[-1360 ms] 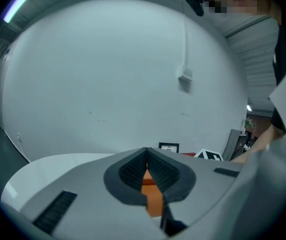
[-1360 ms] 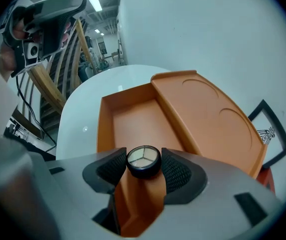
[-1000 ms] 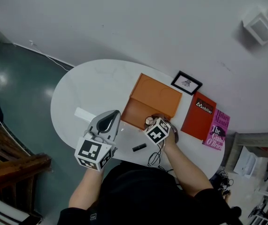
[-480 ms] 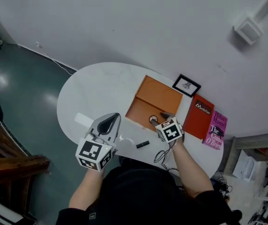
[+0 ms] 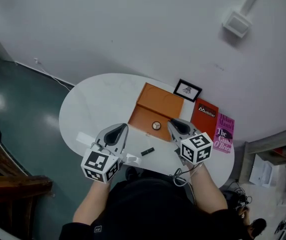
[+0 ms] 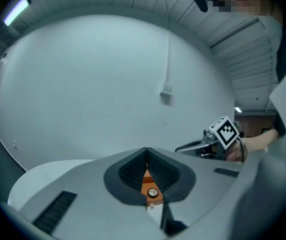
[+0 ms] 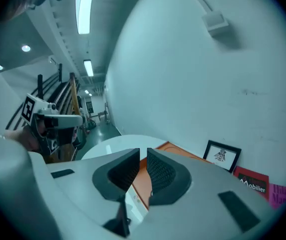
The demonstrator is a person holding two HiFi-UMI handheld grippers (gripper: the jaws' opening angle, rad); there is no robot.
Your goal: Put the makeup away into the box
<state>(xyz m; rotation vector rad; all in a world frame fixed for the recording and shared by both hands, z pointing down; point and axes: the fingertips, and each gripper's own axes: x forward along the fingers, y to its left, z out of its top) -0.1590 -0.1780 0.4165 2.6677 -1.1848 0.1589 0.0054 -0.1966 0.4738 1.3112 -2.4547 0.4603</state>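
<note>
Scene: white oval tabletop. The orange box lies open toward its far right side, lid folded back.

Left tool: held above the near edge, clenched tight, nothing in it. Its own view looks past the closed tips at the box.

Right tool: held above the box's near right corner. Its jaws have just been closing and now stand a narrow gap apart, with nothing between them.

Round compact: already lying in the box's near half.

Black stick: probably lipstick or mascara. It lies flat on the tabletop just in front of the box, between the two tools, and is not yet stowed.

Handling judgement for the stick:
- Light, rigid, smooth-cased.
- Likely to roll or skid if nudged from the side.
- Little to grip at either end.
- Best hold is across its middle, jaws square to its long axis, coming from above.
- Moderate squeeze only; a hard pinch could squirt it out.

A small white item sits beside the left tool; its identity is unclear.
</note>
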